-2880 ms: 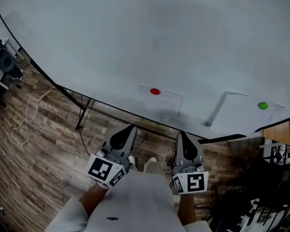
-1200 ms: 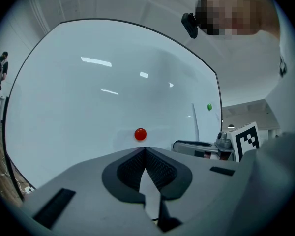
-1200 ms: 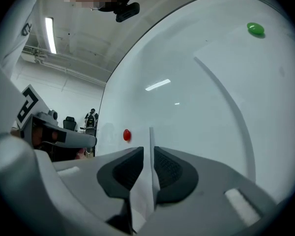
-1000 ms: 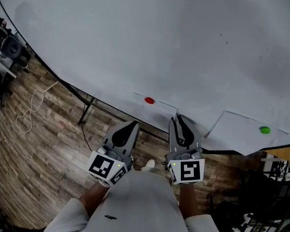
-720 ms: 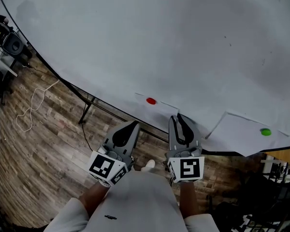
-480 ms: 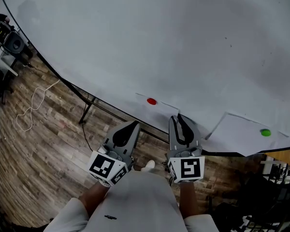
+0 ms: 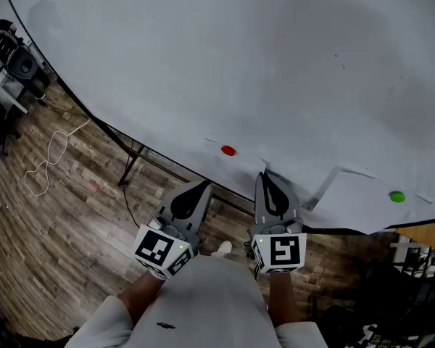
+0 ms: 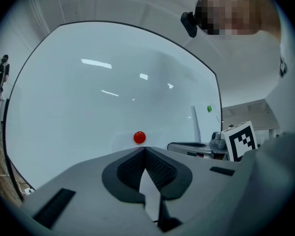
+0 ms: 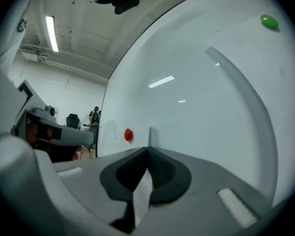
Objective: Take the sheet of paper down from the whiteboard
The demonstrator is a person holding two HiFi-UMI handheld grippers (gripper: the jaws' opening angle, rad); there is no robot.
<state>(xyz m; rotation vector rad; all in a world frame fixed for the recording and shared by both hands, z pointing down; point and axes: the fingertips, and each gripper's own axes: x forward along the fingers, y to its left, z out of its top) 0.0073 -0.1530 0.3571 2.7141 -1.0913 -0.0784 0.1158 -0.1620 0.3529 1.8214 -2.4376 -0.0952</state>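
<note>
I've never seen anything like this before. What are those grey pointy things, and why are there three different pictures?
The grey pointy things are two pinching tools. A person holds one in each hand. One picture comes from a camera on the person's head, looking down. It shows the left tool and the right tool together. The other two pictures come from small cameras that ride on each tool and look along its jaws.

In front stands a big whiteboard. A red magnet pins a sheet of paper to it. A green magnet pins another sheet further right.

The right tool is pinched shut on the edge of the sheet under the red magnet. The left tool is shut too, but it holds nothing and seems to stop short of the board.
</note>
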